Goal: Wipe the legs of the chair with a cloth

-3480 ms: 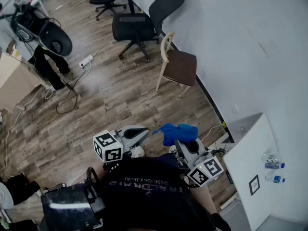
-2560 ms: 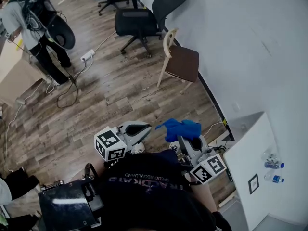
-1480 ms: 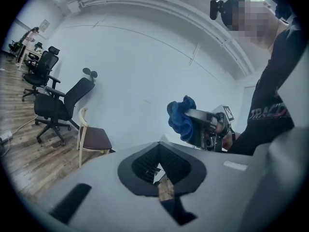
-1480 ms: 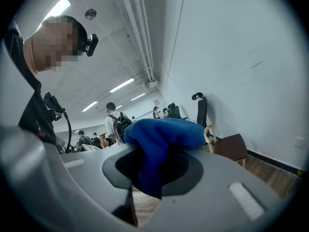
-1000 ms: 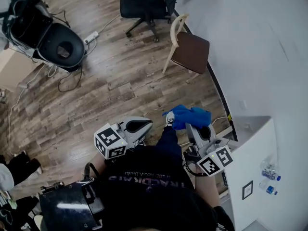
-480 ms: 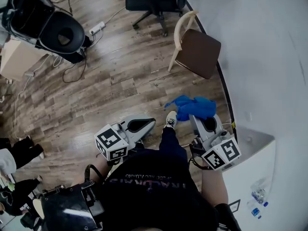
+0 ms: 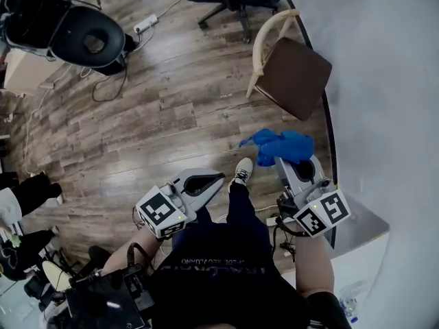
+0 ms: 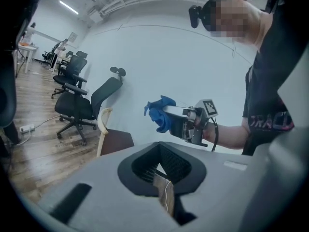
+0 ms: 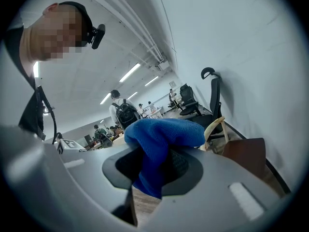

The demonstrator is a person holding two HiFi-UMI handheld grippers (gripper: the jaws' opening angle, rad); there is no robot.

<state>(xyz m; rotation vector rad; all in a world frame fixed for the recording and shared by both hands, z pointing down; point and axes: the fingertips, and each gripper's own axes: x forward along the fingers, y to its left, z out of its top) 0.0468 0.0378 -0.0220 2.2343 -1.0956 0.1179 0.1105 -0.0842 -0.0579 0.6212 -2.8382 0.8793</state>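
Right gripper (image 7: 291,159) held forward, clamping blue cloth (image 7: 278,144), left gripper (image 7: 214,178) beside it, closed

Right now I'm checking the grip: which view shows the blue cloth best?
The right gripper view: the blue cloth fills the centre, pinched between the jaws. The head view shows the cloth only as a bunch from above. The left gripper view shows it small and from the side, so the grip is not visible.
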